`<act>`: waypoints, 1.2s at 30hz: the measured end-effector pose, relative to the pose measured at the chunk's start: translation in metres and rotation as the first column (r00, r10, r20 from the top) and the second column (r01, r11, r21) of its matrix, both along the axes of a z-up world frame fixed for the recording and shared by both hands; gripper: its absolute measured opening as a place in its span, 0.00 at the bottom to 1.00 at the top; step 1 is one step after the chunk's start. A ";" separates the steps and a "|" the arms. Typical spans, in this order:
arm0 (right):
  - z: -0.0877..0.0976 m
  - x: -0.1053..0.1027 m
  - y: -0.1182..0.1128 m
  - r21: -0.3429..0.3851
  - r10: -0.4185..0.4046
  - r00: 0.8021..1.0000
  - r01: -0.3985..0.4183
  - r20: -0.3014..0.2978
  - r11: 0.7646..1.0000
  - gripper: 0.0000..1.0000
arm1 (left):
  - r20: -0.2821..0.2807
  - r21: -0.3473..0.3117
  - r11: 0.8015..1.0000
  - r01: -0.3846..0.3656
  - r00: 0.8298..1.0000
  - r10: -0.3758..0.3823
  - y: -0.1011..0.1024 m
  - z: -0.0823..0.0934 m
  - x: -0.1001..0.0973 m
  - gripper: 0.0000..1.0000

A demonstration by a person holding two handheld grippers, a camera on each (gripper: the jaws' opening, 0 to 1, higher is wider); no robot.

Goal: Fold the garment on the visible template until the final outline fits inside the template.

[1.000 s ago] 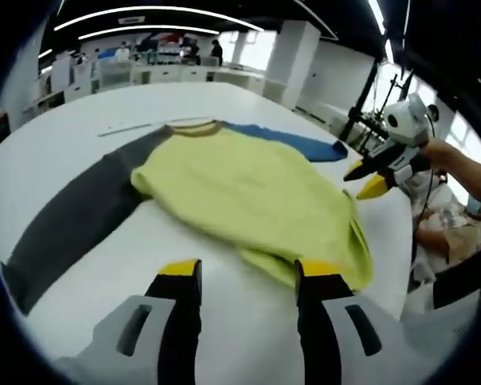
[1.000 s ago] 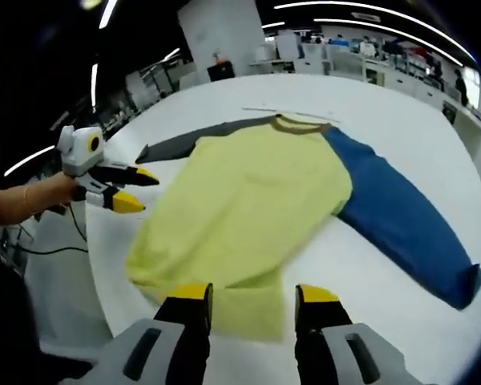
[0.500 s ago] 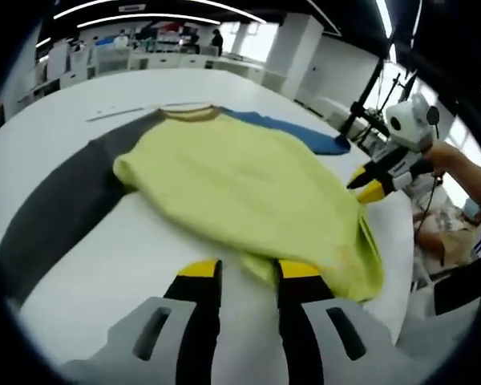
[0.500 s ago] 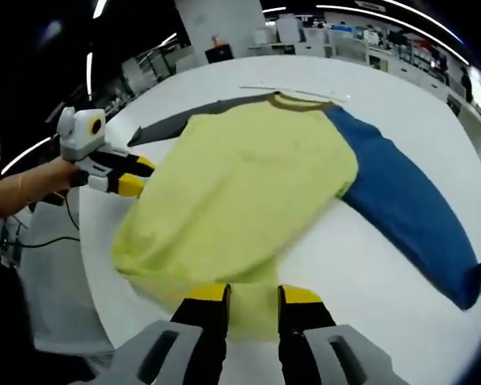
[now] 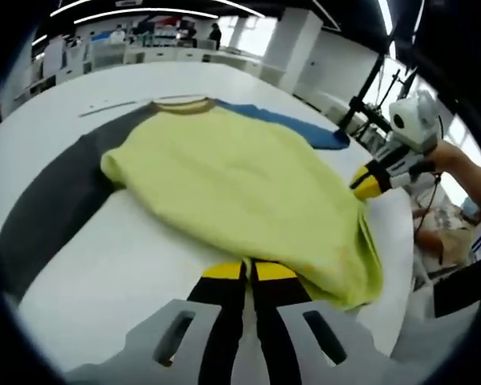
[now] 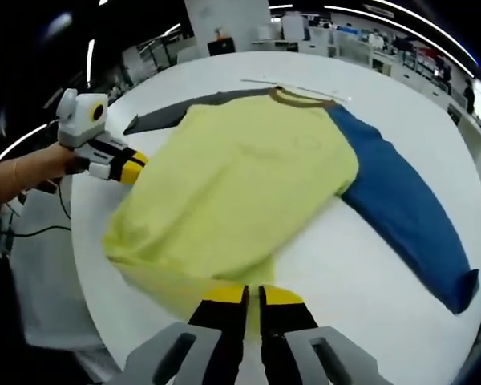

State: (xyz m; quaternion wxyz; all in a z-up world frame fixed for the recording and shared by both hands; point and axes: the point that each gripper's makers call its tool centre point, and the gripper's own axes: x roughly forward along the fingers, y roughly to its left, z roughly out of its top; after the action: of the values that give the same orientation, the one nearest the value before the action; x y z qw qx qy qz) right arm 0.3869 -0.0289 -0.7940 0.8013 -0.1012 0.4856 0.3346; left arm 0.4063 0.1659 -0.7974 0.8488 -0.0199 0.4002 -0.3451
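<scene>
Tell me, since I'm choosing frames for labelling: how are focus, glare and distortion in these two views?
Left gripper view: the shirt is soft and slightly blurred, the white table bright but not blown out, its edge bowed by the fisheye. Right gripper view: similar softness, the blue sleeve curving toward the rim, the ceiling strip lights streaked, and the left gripper smeared.

We stand at a wide white table [image 5: 104, 265] in a big open hall. Far across it we see rows of white desks [image 5: 120, 56] and, in the right gripper view, more benches [image 6: 361, 48] with people among them. Long curved strips of ceiling light [image 5: 144, 12] run overhead against a dark ceiling. A white square pillar [image 6: 220, 24] rises beyond the table. Bright windows [image 5: 252, 36] glow far off. Black cables [image 6: 24, 233] trail off the table's left edge.
</scene>
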 end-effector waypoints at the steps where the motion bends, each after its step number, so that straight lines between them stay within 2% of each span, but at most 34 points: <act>1: 0.002 0.000 0.000 0.008 -0.006 1.000 0.006 0.002 1.000 0.00 | -0.004 -0.010 1.000 -0.021 1.000 0.021 0.001 0.003 0.000 0.00; 5: 0.013 0.000 -0.003 0.032 -0.019 1.000 0.018 0.020 0.999 0.00 | 0.007 -0.002 0.999 -0.040 0.999 0.040 0.008 0.014 -0.005 0.00; 9: 0.025 -0.003 -0.005 0.067 -0.036 0.999 0.034 0.026 0.997 0.00 | -0.006 0.004 0.997 -0.083 0.997 0.083 0.018 0.021 -0.012 0.00; 18: 0.061 -0.012 -0.009 0.115 -0.023 0.994 0.010 0.111 0.993 0.00 | 0.010 0.004 0.980 -0.197 0.980 0.197 0.037 0.043 -0.030 0.00; 23: 0.074 -0.018 -0.012 0.126 -0.019 0.990 0.001 0.142 0.992 0.00 | 0.041 0.007 0.976 -0.220 0.975 0.219 0.041 0.057 -0.038 0.00; 36: 0.095 -0.033 -0.019 0.109 0.010 0.979 -0.033 0.201 0.993 0.00 | 0.040 -0.032 0.934 -0.356 0.933 0.357 0.054 0.078 -0.061 0.00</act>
State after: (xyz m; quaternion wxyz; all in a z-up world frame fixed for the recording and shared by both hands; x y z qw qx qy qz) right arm 0.3537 -0.0479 -0.6988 0.8468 -0.0945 0.3818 0.3581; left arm 0.3457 0.2200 -0.7190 0.9058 -0.0945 0.3665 -0.1903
